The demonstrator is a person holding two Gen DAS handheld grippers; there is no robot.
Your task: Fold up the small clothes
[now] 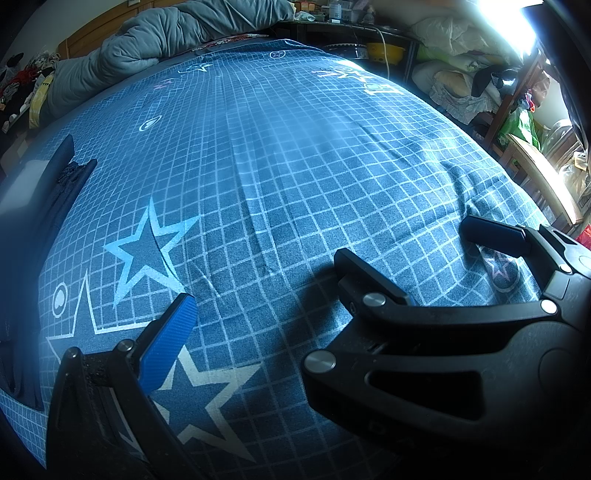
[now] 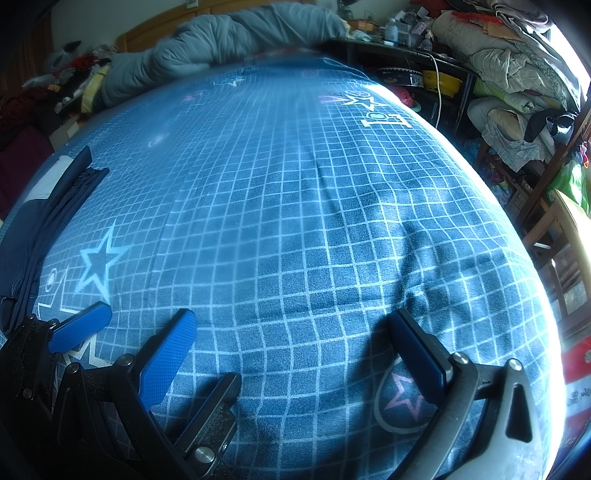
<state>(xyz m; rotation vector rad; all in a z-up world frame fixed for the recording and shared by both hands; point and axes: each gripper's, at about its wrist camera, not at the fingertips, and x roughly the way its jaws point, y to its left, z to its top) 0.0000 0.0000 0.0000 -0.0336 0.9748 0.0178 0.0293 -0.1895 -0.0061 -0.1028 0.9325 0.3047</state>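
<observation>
Blue-padded fingers filled the bottom of both views. The left tongs (image 1: 295,306) stood released, though only one of their pads showed at the lower left of their own view; the other was hidden behind the black frame of the right tongs (image 2: 291,315), which crossed in from the lower right. The right tongs were spread wide too, gripping nothing, and both pairs hung low over the blue grid-and-star printed bedsheet (image 1: 295,166).

The task's thing, a dark navy fabric garment with a pale panel (image 2: 44,221), lay at the left edge of the frame in both views, well apart from the right tongs and just beside the left pair. It looked drawn into a long, narrow shape, with what may have been a zip along one edge – too blurred to be sure.

Nothing else to fold showed on the sheet; a rumpled grey quilt (image 1: 166,33) was heaped along the top of the frame. My judgement is that the work stood between grasps: the navy piece seemed at least partly folded, yet whether it was finished or awaiting a further fold could not be told.
</observation>
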